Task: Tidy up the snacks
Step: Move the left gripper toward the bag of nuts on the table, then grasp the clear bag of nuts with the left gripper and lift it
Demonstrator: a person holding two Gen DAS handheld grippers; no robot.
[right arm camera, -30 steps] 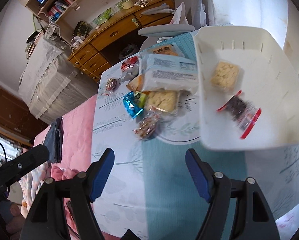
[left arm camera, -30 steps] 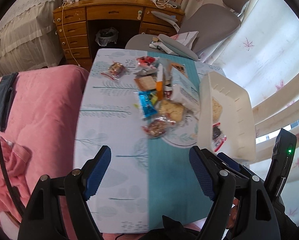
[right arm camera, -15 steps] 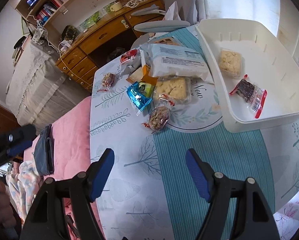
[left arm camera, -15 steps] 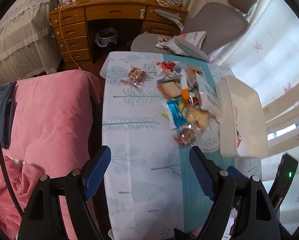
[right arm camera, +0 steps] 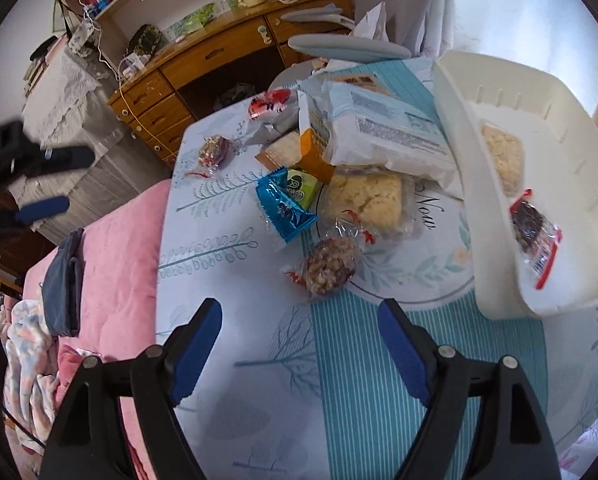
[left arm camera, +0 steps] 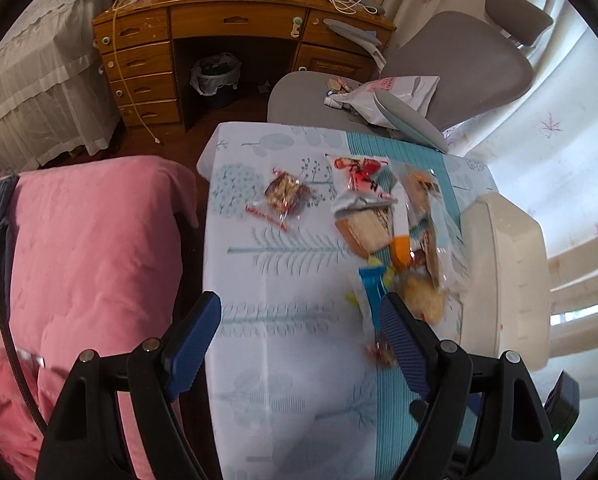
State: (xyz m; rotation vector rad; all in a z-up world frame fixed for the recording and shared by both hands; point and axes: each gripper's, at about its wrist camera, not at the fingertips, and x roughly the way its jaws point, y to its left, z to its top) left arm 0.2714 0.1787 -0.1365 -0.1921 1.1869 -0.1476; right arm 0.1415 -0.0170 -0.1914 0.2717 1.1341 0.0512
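Several wrapped snacks lie heaped on the patterned tablecloth. In the right wrist view a nut bar lies just ahead of my right gripper, whose jaws are opening with nothing between them. Beyond it are a blue packet, a pale biscuit pack and a large white pack. The white bin at the right holds a biscuit pack and a dark bar. My left gripper hangs open and empty over the table's left side, with a nut bar lying apart from the heap.
A pink bed cover adjoins the table's left edge. A grey office chair with a white bag on its seat stands behind the table, and a wooden desk beyond. The bin sits at the table's right edge.
My left gripper has shifted left toward the bed side, so the snacks now sit to its right. My right gripper has come lower and closer to the heap.
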